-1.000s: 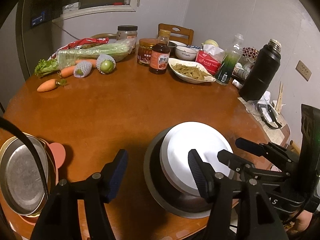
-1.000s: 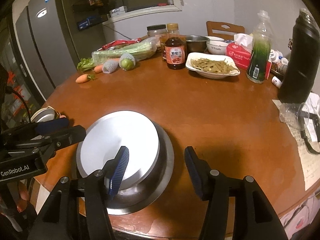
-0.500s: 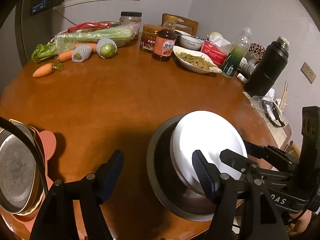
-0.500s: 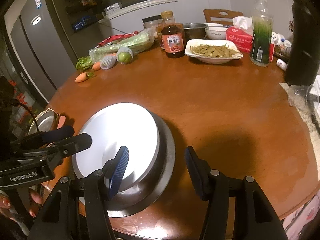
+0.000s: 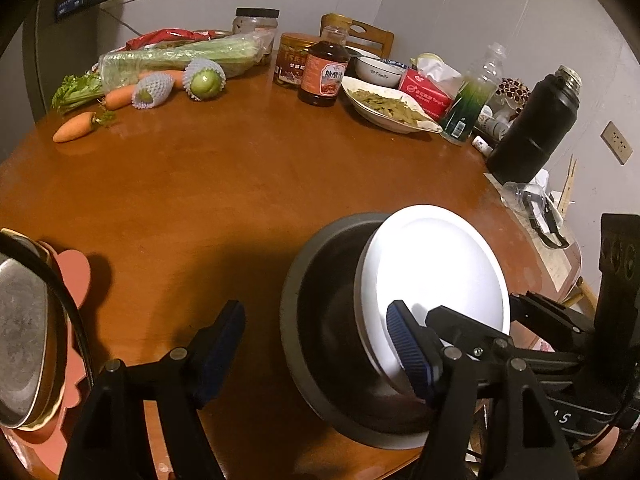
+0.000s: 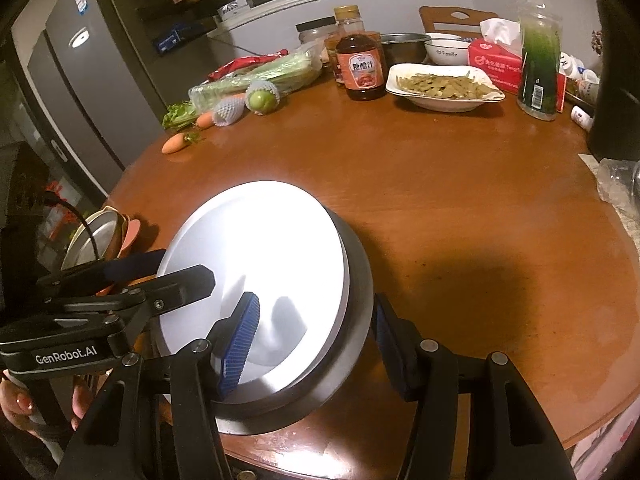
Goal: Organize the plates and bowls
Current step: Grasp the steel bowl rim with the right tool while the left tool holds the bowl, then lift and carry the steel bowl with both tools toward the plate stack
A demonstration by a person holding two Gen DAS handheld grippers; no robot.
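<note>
Two grippers over the near edge of the round table (image 5: pixel 248 184), both with jaws apart, nothing clamped.

Right gripper (image 6: pixel 316 332): jaws straddle the near-right rim of the steel bowl (image 6: pixel 356 312). Left pad sits over the white plate (image 6: pixel 260 248), right pad outside the bowl rim. Cannot tell whether either pad touches.

Left gripper (image 5: pixel 316 340): right pad sits over the near edge of the plate (image 5: pixel 436 264), left pad over bare table. In the right wrist view it comes in from 9 o'clock, tips at the plate's left edge.

Plate sits in the bowl (image 5: pixel 320 320), tilted, shifted to the bowl's 2 o'clock side in the left wrist view. Bowl is on the table at the near edge.

Stack of dishes (image 5: pixel 28 332) at 8 o'clock in the left wrist view: metal plate on top, pink dish (image 5: pixel 76 280) beneath, right at the table edge. Same stack (image 6: pixel 96 236) shows at 9 o'clock in the right wrist view.

Far side, 12 to 2 o'clock: sauce bottle (image 5: pixel 324 76), dish of greens (image 5: pixel 384 106), tissue box (image 5: pixel 426 94), green bottle (image 5: pixel 470 104), black flask (image 5: pixel 532 128). At 10 to 11 o'clock: carrots (image 5: pixel 74 128), celery (image 5: pixel 180 56), netted fruit (image 5: pixel 204 80).
</note>
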